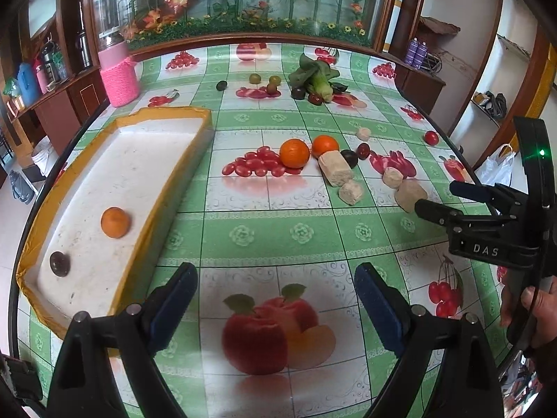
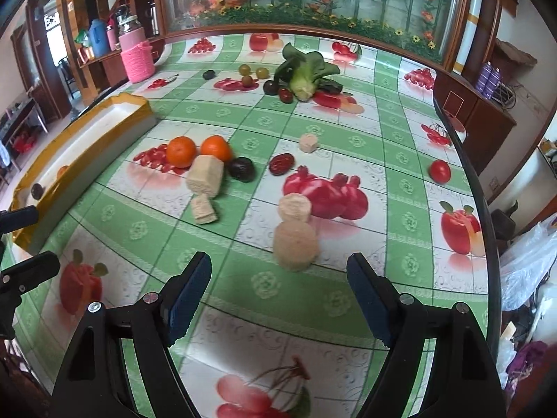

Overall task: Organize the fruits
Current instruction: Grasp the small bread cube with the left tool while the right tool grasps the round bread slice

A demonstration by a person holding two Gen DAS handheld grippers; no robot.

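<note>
- Left gripper (image 1: 276, 304): jaws wide apart, nothing between them, hanging over the printed apple on the tablecloth (image 1: 264, 233).
- Right gripper (image 2: 279, 296): jaws apart, nothing between the blue pads; a beige cylinder chunk (image 2: 296, 245) lies just ahead of the gap, not touched. The right gripper also shows at the right edge of the left wrist view, held by a hand (image 1: 532, 308).
- White tray with yellow taped rim (image 1: 118, 188) sits on the left side of the table; inside it one orange (image 1: 116, 222) and one dark plum (image 1: 60, 263), apart from each other, both near the tray's near end.
- Two more oranges (image 1: 294, 153) (image 1: 325, 145) lie side by side on the cloth mid-table, outside the tray, just right of it.
- Large beige block (image 1: 335, 168) touches the right orange; a smaller beige piece (image 1: 351, 191) lies just beside its near end.
- Dark plum (image 2: 241, 169) just right of the large block; red date-like fruit (image 2: 282, 163) near it.
- Small beige chunk (image 2: 308, 142) farther back, alone.
- Red cherry tomato (image 2: 440, 171) near the right table edge, well apart from the rest.
- Far end: leafy green vegetable (image 2: 306, 75), with a dark fruit (image 2: 270, 87) and a red one (image 2: 285, 94) beside its stem; three greenish grapes (image 2: 253, 74) to the left; one dark round fruit (image 2: 209, 75) farther left.
- Pink knitted-cover jar (image 1: 120, 75) at the far left corner.
</note>
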